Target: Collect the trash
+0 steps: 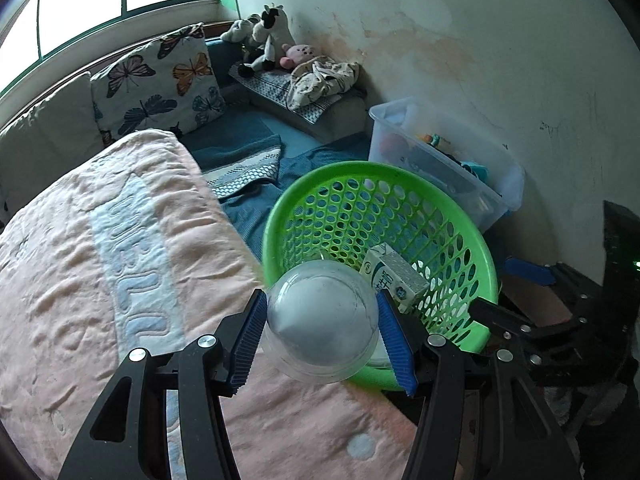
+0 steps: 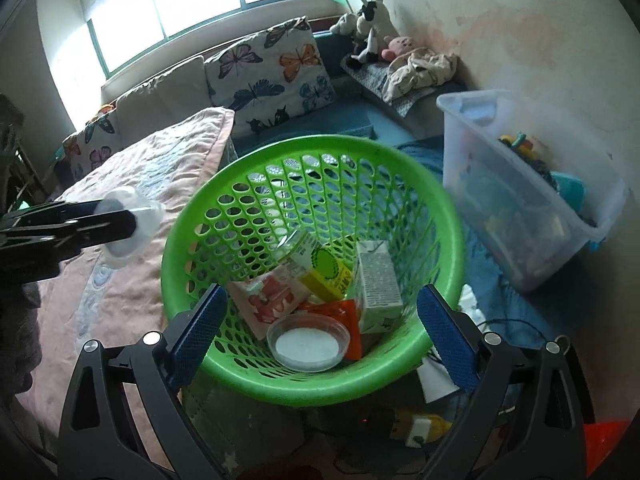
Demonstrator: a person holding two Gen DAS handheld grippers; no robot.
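My left gripper (image 1: pixel 322 300) is shut on a clear domed plastic cup (image 1: pixel 322 320), held just short of the near rim of the green mesh basket (image 1: pixel 486 256), above the pink blanket. The right wrist view shows that cup (image 2: pixel 150 216) left of the basket (image 2: pixel 180 216). My right gripper (image 2: pixel 322 296) stands open, its blue pads (image 2: pixel 200 320) wide apart over the basket's near rim. In the basket lie a grey-green milk carton (image 2: pixel 376 280), a yellow carton (image 2: pixel 320 264), a red-and-white packet (image 2: pixel 272 300), an orange wrapper (image 2: pixel 350 320) and a clear round tub (image 2: pixel 308 344).
A pink blanket (image 1: pixel 100 240) covers the bed at left. A clear storage bin (image 2: pixel 520 208) with toys stands right of the basket by the wall. Butterfly pillows (image 2: pixel 272 76) and plush toys (image 2: pixel 372 28) sit at the back. White paper (image 2: pixel 436 380) and a yellow item (image 2: pixel 424 428) lie below the basket.
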